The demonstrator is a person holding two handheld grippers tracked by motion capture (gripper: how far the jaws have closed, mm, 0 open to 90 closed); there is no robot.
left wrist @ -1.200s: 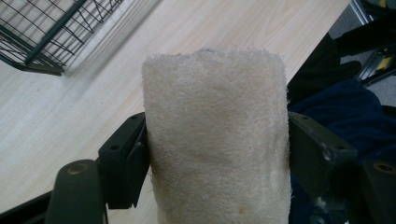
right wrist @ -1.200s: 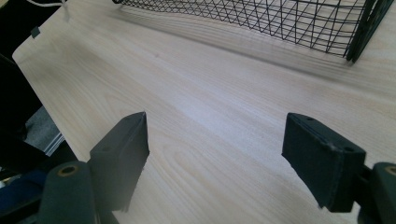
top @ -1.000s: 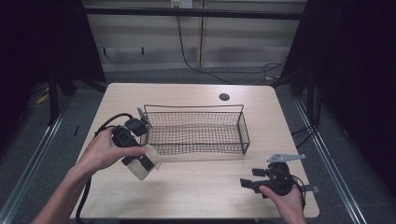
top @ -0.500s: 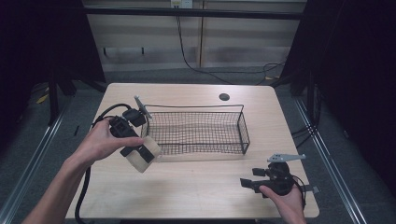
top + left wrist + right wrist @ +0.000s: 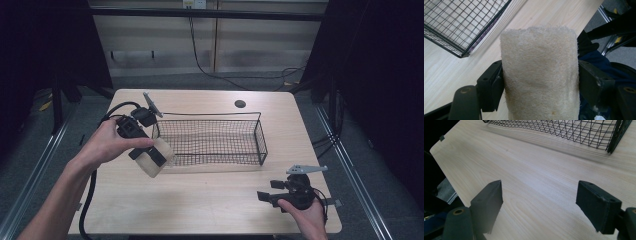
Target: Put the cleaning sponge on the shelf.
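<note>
1. Presently, the left gripper [image 5: 150,159] is clenched on a pale loofah [image 5: 156,159]; in the left gripper view both jaws press flat on the sides of the loofah [image 5: 539,75], a grip across its width that appears chosen to stop the soft piece slipping.
2. The loofah is held off the table [image 5: 200,200], just beside the basket's [image 5: 212,142] near left corner and outside its rim, judged a staging point for carrying it over the wire wall.
3. The basket stands upright near the table's middle, open side up; nothing can be seen lying inside it.
4. The right gripper [image 5: 265,196] sits well away from the basket, beyond its near right corner, low by the table edge. Its jaws stand apart with nothing between them in the right gripper view [image 5: 541,202], judged parked to keep the basket approach free.
5. Judgement: the loofah must rise above the rim before release; a low pass risks snagging on the wire.
</note>
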